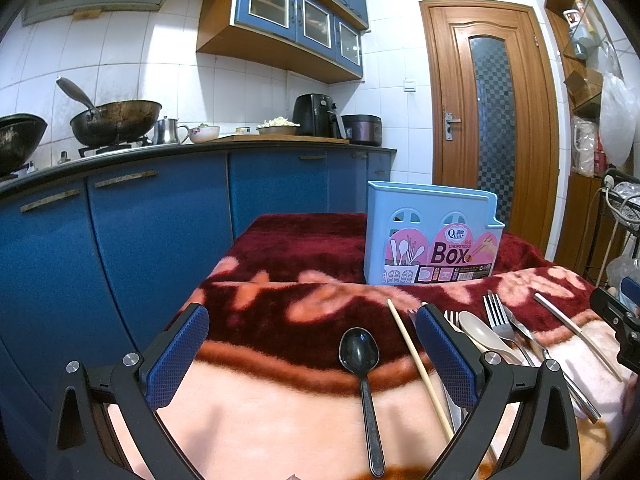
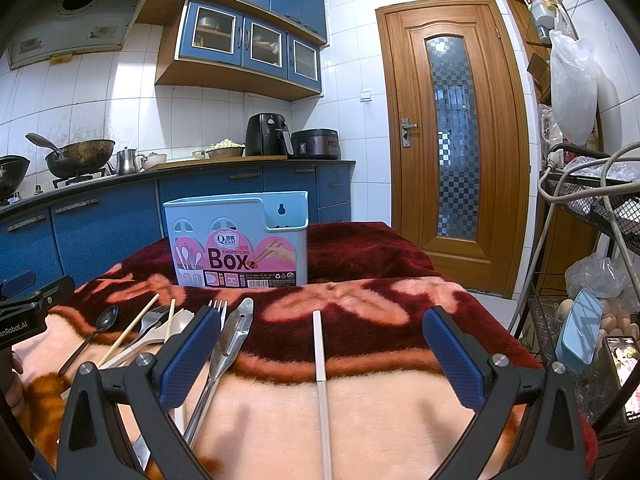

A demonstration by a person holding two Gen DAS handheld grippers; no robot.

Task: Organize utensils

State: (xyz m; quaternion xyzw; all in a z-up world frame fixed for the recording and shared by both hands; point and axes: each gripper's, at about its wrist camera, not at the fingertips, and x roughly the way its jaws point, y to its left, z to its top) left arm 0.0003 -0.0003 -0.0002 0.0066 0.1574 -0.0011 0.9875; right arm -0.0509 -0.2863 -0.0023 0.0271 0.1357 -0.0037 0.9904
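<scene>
A light blue chopsticks box stands upright at the back of the blanket-covered table. In the left wrist view a black spoon and a wooden chopstick lie between the fingers of my open left gripper. A beige spoon, a fork and a white chopstick lie further right. In the right wrist view my open right gripper straddles a white chopstick. A metal utensil, forks, the beige spoon and the black spoon lie to its left.
A red and pink floral blanket covers the table. Blue kitchen cabinets with woks on the counter run along the left. A wooden door stands behind. A wire rack with cables and bags is at the right.
</scene>
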